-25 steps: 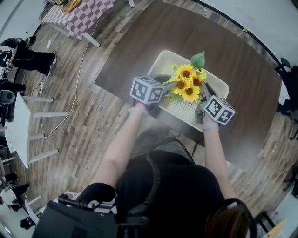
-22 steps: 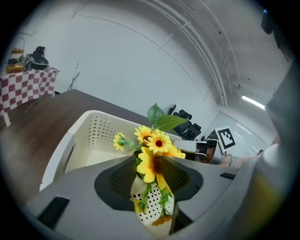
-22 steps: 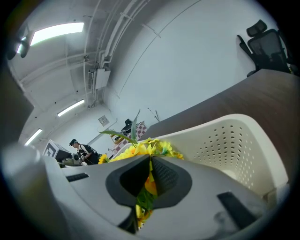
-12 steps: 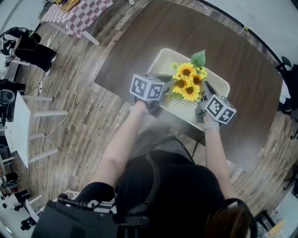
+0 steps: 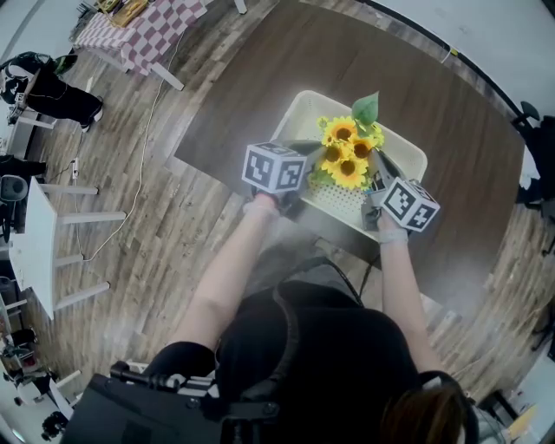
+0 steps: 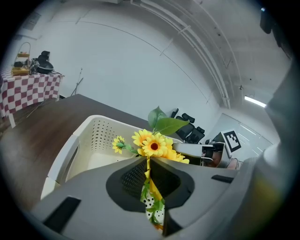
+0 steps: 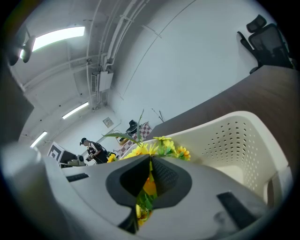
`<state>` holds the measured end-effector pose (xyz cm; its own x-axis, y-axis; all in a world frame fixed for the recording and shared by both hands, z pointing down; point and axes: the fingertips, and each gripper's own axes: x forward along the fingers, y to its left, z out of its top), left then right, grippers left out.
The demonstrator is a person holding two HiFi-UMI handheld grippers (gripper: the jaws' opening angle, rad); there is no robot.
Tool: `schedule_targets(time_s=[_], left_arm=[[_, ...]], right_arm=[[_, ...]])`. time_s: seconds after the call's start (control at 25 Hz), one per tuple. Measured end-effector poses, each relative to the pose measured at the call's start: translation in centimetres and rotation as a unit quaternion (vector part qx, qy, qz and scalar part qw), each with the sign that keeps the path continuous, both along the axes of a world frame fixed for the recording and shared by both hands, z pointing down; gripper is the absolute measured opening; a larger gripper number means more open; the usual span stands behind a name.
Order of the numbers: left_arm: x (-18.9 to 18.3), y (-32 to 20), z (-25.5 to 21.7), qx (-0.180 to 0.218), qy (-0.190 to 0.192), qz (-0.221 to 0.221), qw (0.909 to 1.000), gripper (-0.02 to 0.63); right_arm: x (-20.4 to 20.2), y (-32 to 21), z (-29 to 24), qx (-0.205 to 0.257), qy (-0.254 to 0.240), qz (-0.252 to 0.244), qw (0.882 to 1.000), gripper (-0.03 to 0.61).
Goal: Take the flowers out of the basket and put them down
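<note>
A bunch of yellow sunflowers [image 5: 347, 156] with a big green leaf stands over the cream perforated basket [image 5: 295, 117] on the dark brown table [image 5: 251, 78]. My left gripper [image 5: 314, 166] comes at the bunch from the left. Its jaws are closing, with the stems and yellow wrap [image 6: 151, 187] pinched between them. My right gripper [image 5: 375, 176] is at the bunch's right side, shut on the stems [image 7: 146, 187]. In the left gripper view the blooms [image 6: 152, 146] rise above the basket wall [image 6: 101, 136]. The basket wall [image 7: 234, 140] fills the right of the right gripper view.
The basket sits near the table's front edge, close to the person's body. A checkered table [image 5: 147, 26] and a white table [image 5: 35, 234] stand on the wooden floor at the left, with a cable trailing between them. A black chair [image 5: 533, 130] is at the right.
The left gripper's jaws have closed onto the left side of the bunch. The right gripper and the flowers have hardly moved.
</note>
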<state>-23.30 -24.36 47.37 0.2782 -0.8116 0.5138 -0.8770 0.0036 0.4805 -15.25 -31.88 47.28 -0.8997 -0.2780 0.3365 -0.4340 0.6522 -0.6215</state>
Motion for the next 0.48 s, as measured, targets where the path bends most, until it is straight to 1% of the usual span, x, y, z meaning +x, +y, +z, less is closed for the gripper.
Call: schedule_targets(time_s=[0.2,0.48], left_arm=[[-0.1,0.6,-0.7,0.010,-0.015,-0.005,0.9998,0.017],[-0.1,1.3,-1.8,0.042,-0.016,-0.018,0.9988,0.015]], right_arm=[[-0.4,0.6,-0.9,0.004,-0.014,0.000,1.000,0.006],[0.0,1.4,-2.2,0.018,-0.036,0.006,0.999,0.006]])
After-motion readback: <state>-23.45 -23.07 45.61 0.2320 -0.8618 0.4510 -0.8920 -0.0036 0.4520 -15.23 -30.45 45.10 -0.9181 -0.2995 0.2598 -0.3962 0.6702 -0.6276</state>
